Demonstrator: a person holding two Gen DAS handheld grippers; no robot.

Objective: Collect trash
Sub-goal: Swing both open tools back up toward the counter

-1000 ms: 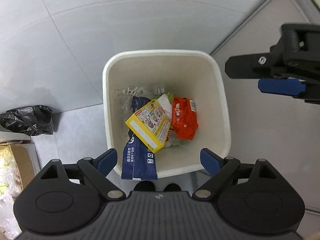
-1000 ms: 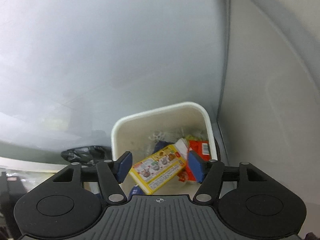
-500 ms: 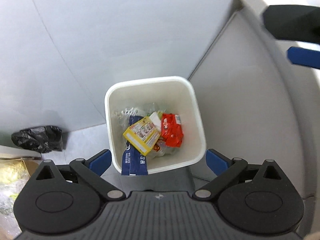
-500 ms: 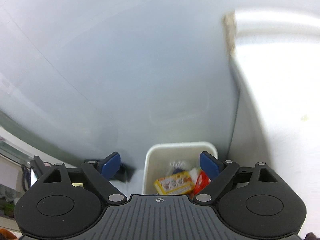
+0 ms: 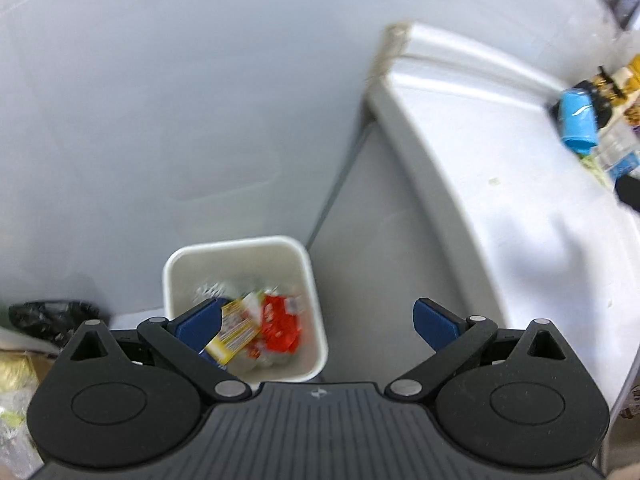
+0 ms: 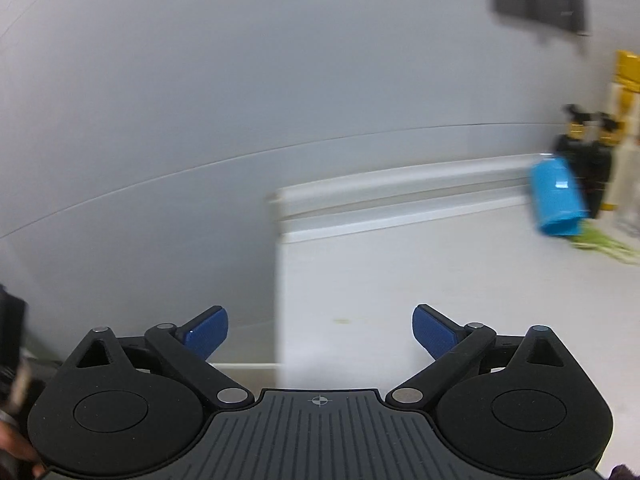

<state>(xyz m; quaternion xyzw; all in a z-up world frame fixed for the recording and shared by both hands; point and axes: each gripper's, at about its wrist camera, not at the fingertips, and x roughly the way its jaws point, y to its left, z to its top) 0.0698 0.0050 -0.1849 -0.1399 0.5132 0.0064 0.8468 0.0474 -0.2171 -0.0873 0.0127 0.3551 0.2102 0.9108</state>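
Observation:
A white trash bin (image 5: 182,280) stands on the floor against the wall, far below my left gripper (image 5: 316,322). Inside it lie a yellow packet (image 5: 236,332), a red wrapper (image 5: 280,320) and other crumpled wrappers. The left gripper is open wide with nothing held. My right gripper (image 6: 320,328) hangs over the corner of a white counter (image 6: 400,280); its jaws are opening and nothing is between them. The bin is out of the right wrist view.
A blue cylinder (image 6: 556,200) lies tilted at the counter's far right, beside dark bottles (image 6: 584,160) and green scraps (image 6: 600,240). The counter (image 5: 500,160) stands right of the bin. A black bag (image 5: 48,316) lies on the floor to the bin's left.
Both grippers have risen away from the bin, which now looks smaller in the left view. The right view swung off the bin onto the counter, and the right jaws spread wider.

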